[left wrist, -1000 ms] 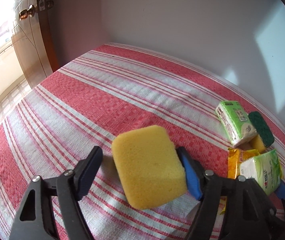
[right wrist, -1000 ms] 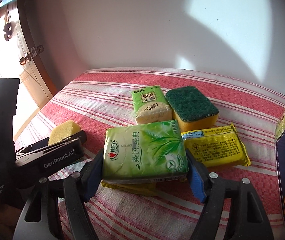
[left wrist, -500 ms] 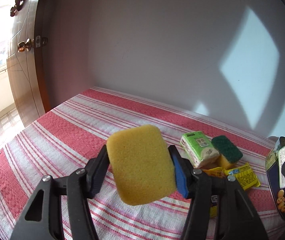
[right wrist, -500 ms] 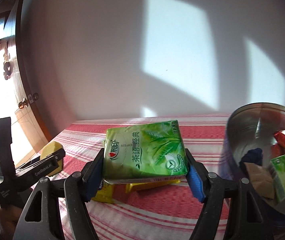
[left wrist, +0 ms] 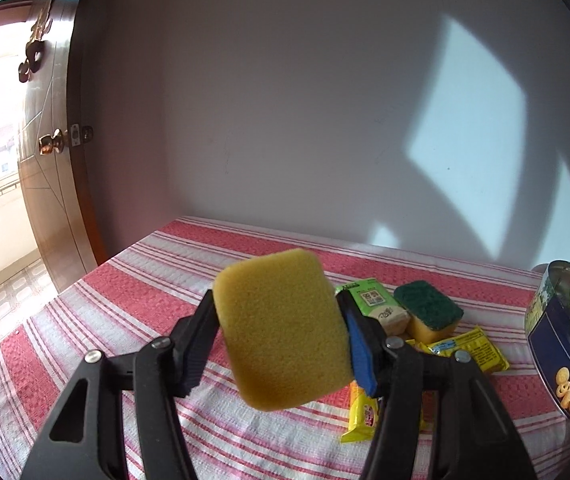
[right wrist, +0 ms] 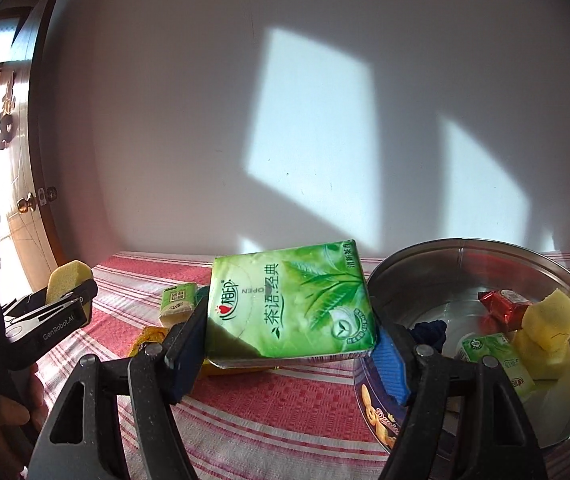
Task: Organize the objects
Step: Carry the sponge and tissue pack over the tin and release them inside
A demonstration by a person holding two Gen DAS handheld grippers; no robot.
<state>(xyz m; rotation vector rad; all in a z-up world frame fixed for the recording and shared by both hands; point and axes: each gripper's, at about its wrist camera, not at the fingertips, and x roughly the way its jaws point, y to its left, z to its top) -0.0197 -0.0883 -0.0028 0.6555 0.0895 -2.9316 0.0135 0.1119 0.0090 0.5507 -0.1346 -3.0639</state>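
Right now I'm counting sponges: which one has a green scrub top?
The sponge on the cloth, beside the small tissue pack. The sponge in the left tongs is plain yellow throughout.

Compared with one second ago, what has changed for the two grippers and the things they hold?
Both grippers rose from the table. The right gripper carried its tissue pack beside the open tin. The left gripper, open before, closed on the yellow sponge. The items left on the cloth stayed.
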